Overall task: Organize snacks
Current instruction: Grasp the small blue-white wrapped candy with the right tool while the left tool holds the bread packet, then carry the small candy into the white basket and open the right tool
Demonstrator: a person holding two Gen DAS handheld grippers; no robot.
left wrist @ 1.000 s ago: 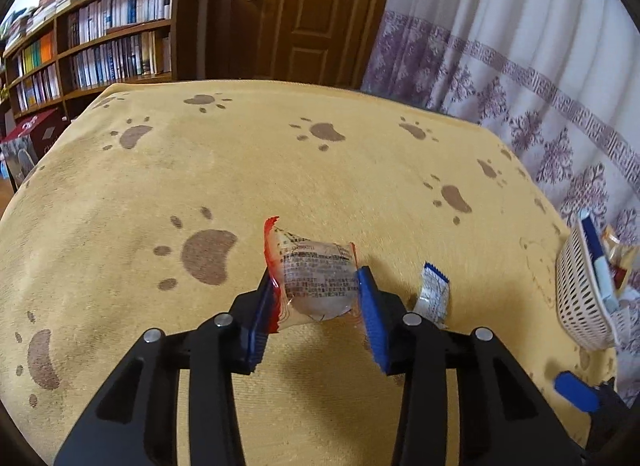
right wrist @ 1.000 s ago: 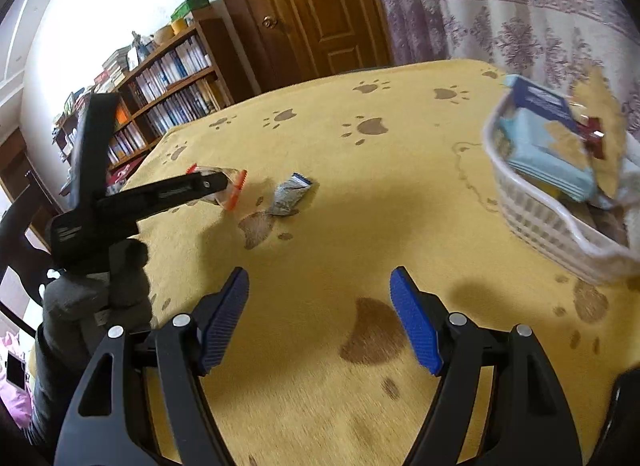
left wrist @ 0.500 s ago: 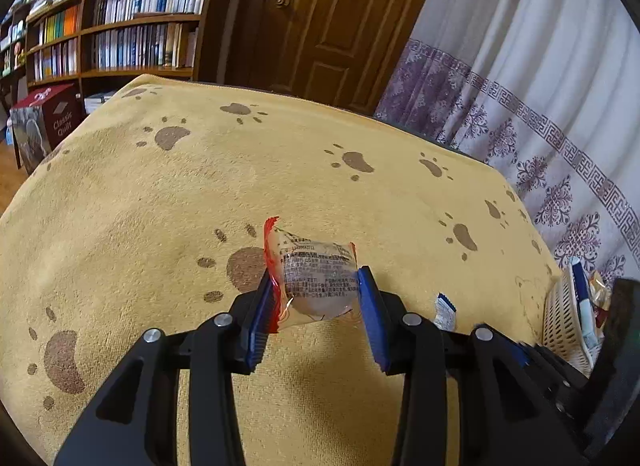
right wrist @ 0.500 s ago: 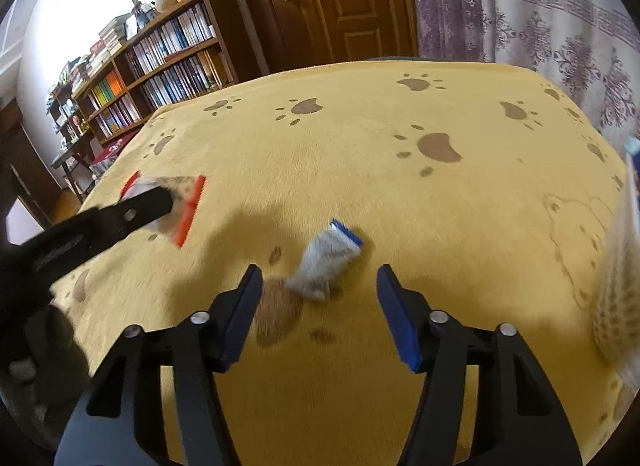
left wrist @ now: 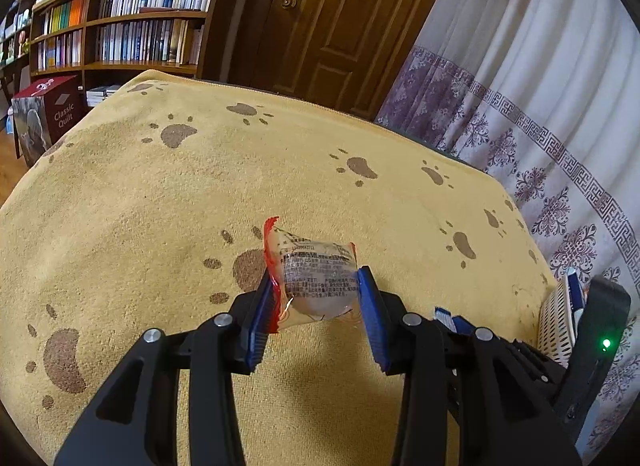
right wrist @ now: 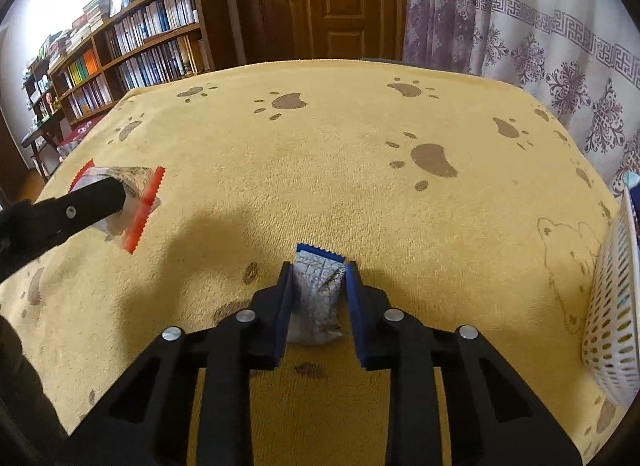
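My left gripper [left wrist: 314, 286] is shut on a clear snack packet with red edges [left wrist: 316, 278] and holds it above the yellow paw-print blanket [left wrist: 160, 193]. That packet also shows in the right wrist view [right wrist: 132, 193], at the left, held in the left gripper. My right gripper [right wrist: 318, 282] is down on the blanket with its blue pads on either side of a small grey snack packet with a blue edge [right wrist: 316, 298]; the pads touch the packet's sides. A white perforated basket [right wrist: 612, 306] with snacks stands at the right.
The basket also shows at the right edge of the left wrist view [left wrist: 558, 322], behind the right gripper's black body. A bookshelf [left wrist: 120, 29], a wooden door [left wrist: 328, 17] and patterned curtains [left wrist: 540, 85] lie beyond the blanket's far edge.
My right gripper moved forward onto the grey packet and narrowed around it. My left gripper kept hold of the red-edged packet and turned a little to the left.
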